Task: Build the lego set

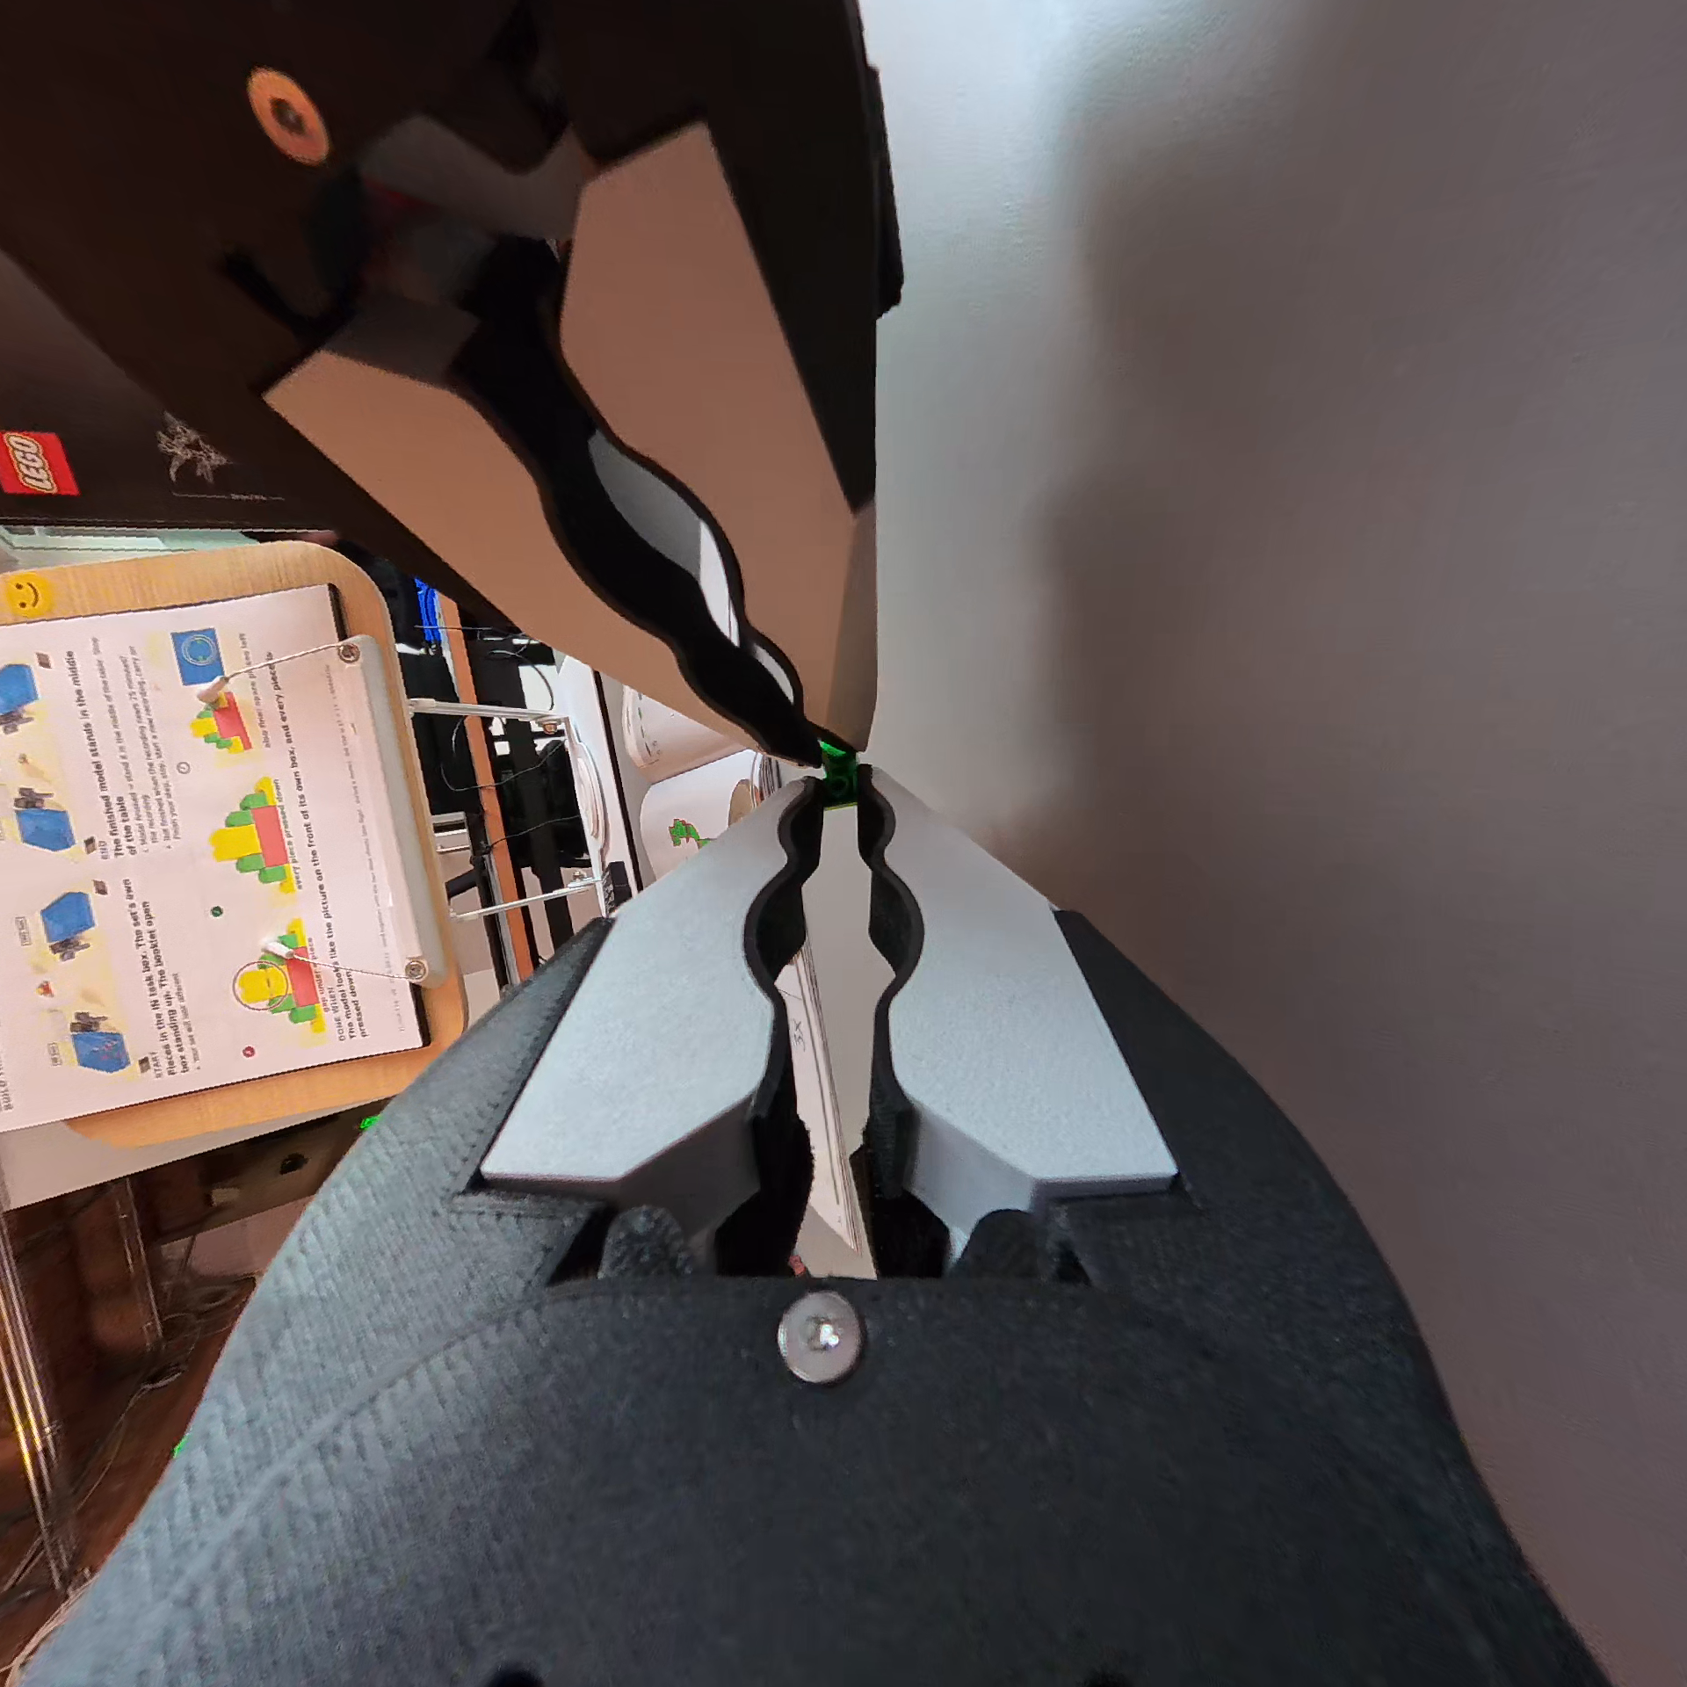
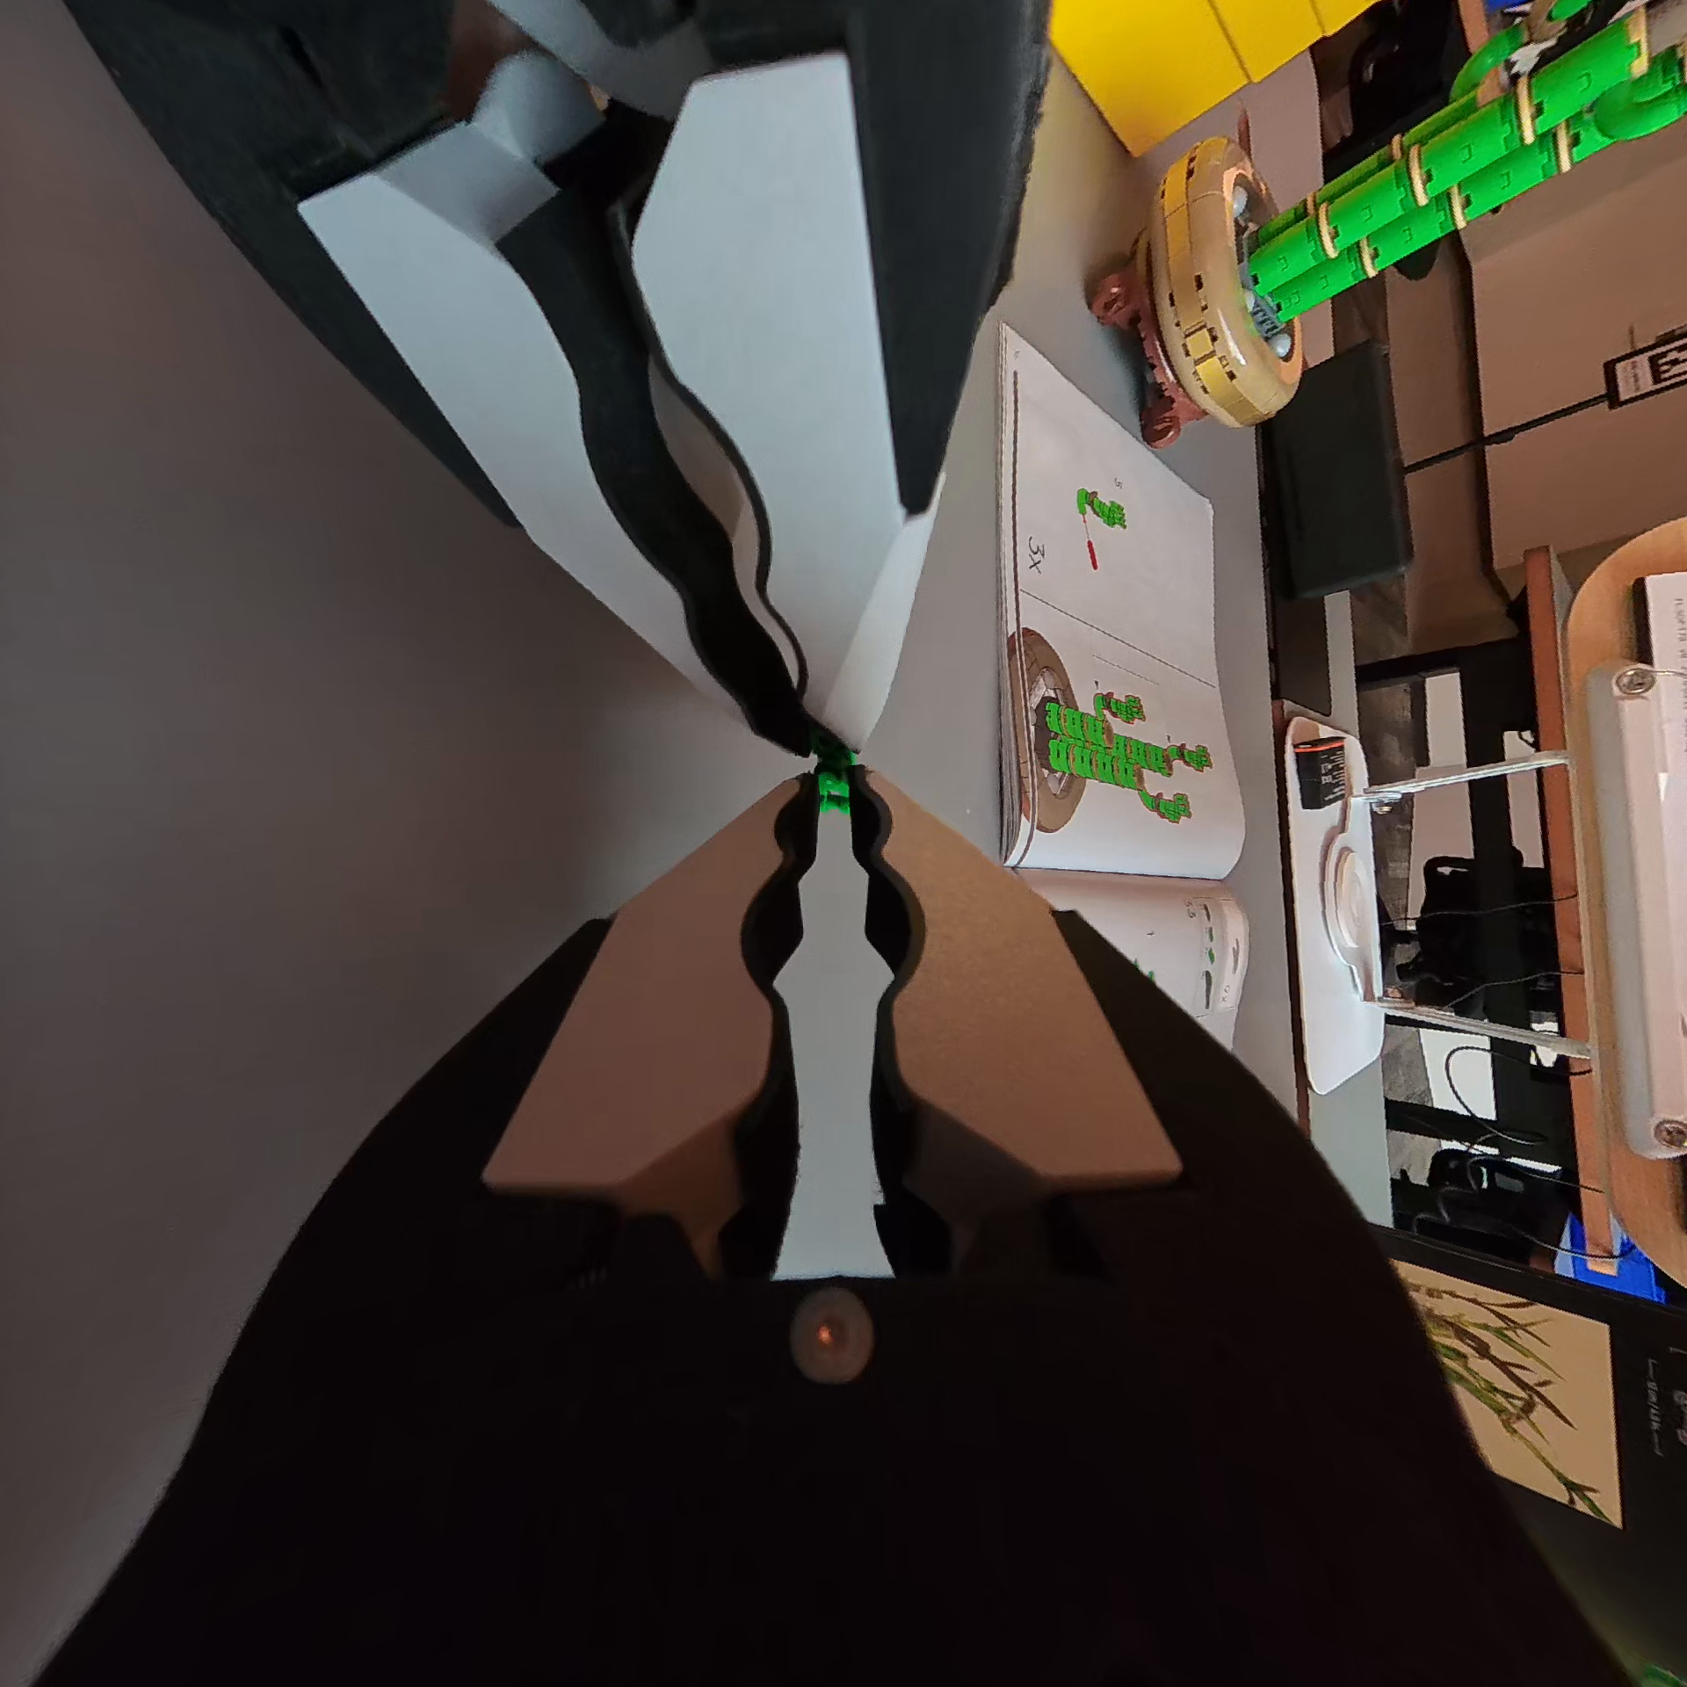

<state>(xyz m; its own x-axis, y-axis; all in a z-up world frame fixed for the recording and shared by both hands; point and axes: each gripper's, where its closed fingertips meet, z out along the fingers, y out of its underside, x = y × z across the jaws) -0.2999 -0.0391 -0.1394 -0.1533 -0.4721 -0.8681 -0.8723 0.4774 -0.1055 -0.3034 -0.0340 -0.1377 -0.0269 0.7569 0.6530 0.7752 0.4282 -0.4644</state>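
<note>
Left claw and right claw meet tip to tip above desk, each pinched nearly closed on small green lego piece. Misaligned push could pop piece loose. Piece's shape, join hidden between tips. Part-built bamboo model stands beyond open instruction booklet

printed writing shows on instruction sheet, booklet, box.

Grey table, wooden board, dark shelving
</note>
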